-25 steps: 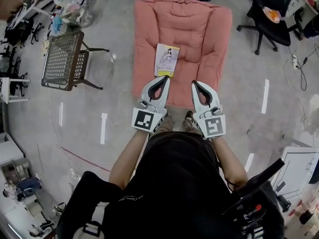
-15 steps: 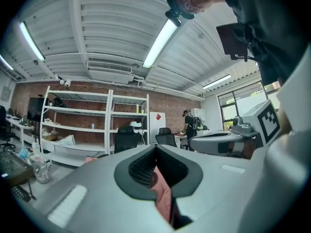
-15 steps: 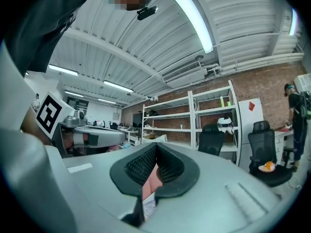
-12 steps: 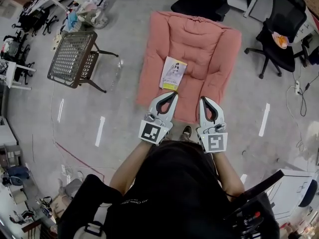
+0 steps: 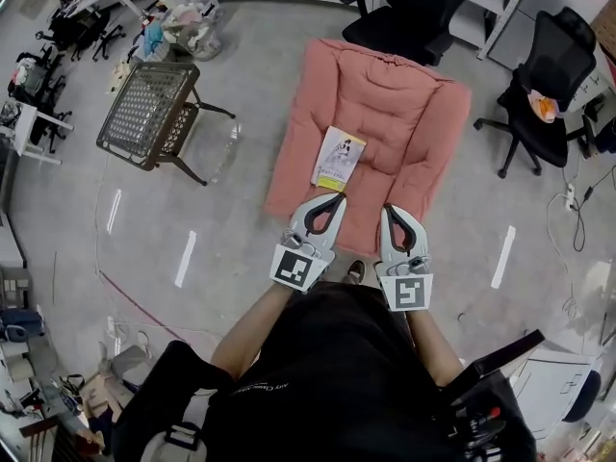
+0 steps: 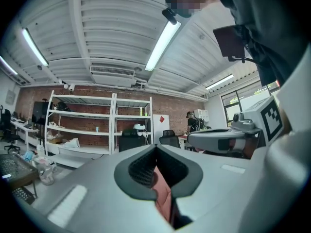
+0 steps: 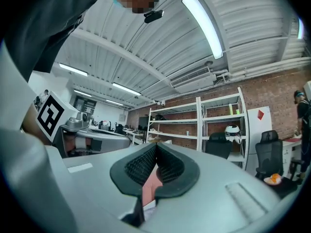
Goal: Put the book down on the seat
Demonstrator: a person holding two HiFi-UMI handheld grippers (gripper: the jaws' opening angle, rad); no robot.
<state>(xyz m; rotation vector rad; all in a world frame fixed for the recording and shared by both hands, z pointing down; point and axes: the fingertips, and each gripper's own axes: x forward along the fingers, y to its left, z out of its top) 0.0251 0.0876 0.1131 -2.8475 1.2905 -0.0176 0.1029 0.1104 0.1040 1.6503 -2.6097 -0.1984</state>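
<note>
A thin book [image 5: 340, 158] with a pale cover and yellow bottom edge lies flat on the pink cushioned seat [image 5: 409, 114], left of its middle. Both grippers are held side by side over the seat's near edge, pointing away from me. My left gripper [image 5: 336, 198] is shut and empty, its tip just short of the book's near edge. My right gripper [image 5: 388, 210] is shut and empty too, to the right of the book. In the left gripper view the gripper [image 6: 155, 147] shows pads meeting, with pink cushion [image 6: 163, 193] behind. The right gripper [image 7: 155, 146] looks the same in its own view.
A brown mesh-topped chair [image 5: 144, 114] stands left of the seat. Two black office chairs [image 5: 414, 8] [image 5: 549, 75] stand behind and to the right. Bags [image 5: 188, 22] lie at the far left, and cables [image 5: 577, 210] trail on the floor at right.
The head view has shifted, so the seat and book sit lower and further right. Both grippers stay shut, and the left tip has drawn slightly back from the book.
</note>
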